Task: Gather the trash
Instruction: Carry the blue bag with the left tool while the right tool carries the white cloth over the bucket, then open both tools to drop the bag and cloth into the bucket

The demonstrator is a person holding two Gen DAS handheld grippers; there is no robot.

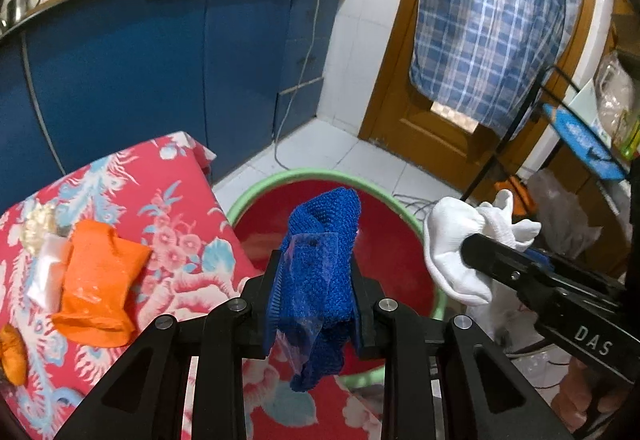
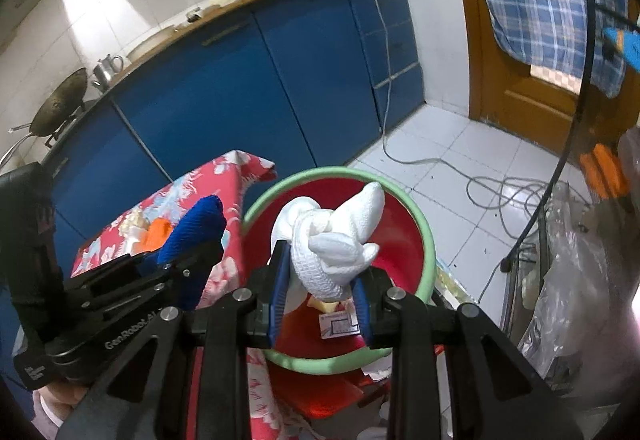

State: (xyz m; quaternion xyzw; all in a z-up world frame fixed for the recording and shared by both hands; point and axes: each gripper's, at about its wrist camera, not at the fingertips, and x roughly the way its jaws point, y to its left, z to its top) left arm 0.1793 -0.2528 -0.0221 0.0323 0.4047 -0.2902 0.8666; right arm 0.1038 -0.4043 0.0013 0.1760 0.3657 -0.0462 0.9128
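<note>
Counted: one blue knitted cloth between one pair of fingers, one white sock between the other pair, one green-rimmed red basin beyond both, two orange wrappers left of them.

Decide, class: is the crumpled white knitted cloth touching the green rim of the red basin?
Apart. In the right wrist view the white cloth hangs clamped in the right gripper, with red basin interior showing between it and the green rim.
</note>
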